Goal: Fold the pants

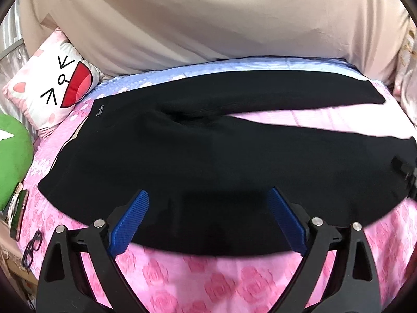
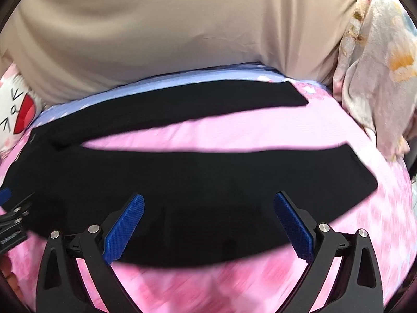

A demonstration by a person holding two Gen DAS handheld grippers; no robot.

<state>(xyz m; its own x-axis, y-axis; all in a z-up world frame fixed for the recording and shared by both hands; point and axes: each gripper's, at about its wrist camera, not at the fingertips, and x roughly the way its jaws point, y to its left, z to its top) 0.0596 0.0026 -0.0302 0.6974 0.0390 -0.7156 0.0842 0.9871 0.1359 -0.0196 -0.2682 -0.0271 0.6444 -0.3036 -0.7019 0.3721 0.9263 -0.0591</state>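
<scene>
Both grippers hovered spread over the near edge of one pair of black pants (image 1: 208,156) laid flat on the bed.

The left gripper (image 1: 208,195) stood wide open, its two blue pads holding nothing, the pants' near edge just below and between them. The right gripper (image 2: 208,200) was likewise spread over the near leg's edge. Ahead, two legs forked apart, a wedge of pink floral bedsheet (image 2: 234,130) bare between them; more sheet lay open beneath each gripper. Beyond the far leg a beige curtain (image 1: 208,20) closed the space. Left of the left gripper sat one cat-face pillow (image 1: 52,83), one green cushion (image 1: 13,156) and one pair of glasses (image 1: 32,247).
</scene>
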